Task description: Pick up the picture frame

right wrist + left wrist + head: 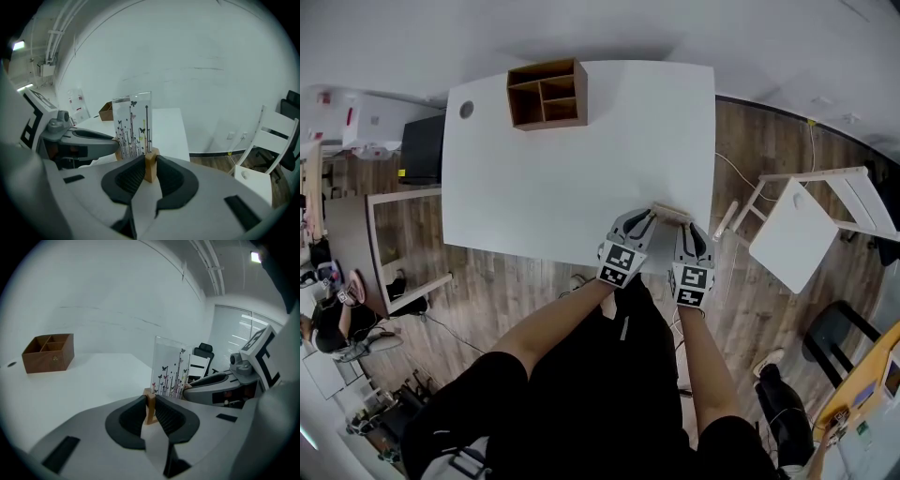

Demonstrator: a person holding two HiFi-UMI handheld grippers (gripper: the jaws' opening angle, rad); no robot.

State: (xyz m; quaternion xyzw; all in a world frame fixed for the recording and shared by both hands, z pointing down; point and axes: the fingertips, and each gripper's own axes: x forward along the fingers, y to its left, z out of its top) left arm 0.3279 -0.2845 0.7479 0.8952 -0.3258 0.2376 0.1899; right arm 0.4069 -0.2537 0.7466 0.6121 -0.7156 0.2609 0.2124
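Fingers [132, 417] of the left gripper [150, 409] are pressing from both sides on one end of the picture frame [170, 367], clamping its wooden base. The frame's clear panel, printed with dark stems and butterflies, is standing upright between the two tools. Fingers [130, 179] of the right gripper [150, 171] are squeezing the other end of that same base in the same way. From the head view the left gripper [650, 218] and the right gripper [683, 226] are covering most of the picture frame [672, 213], so only a thin wooden strip is showing at the near right edge of the table [581, 178]. The clear panel is hardly showing from above. Whether the base is touching the tabletop cannot be told, since the jaws are hiding its underside. Counting across, one brown divided box [547, 94] is sitting at the far side of the one white table, one frame is being held by two grippers, and one white chair [793, 232] is standing on the floor to the right, partly cut off.
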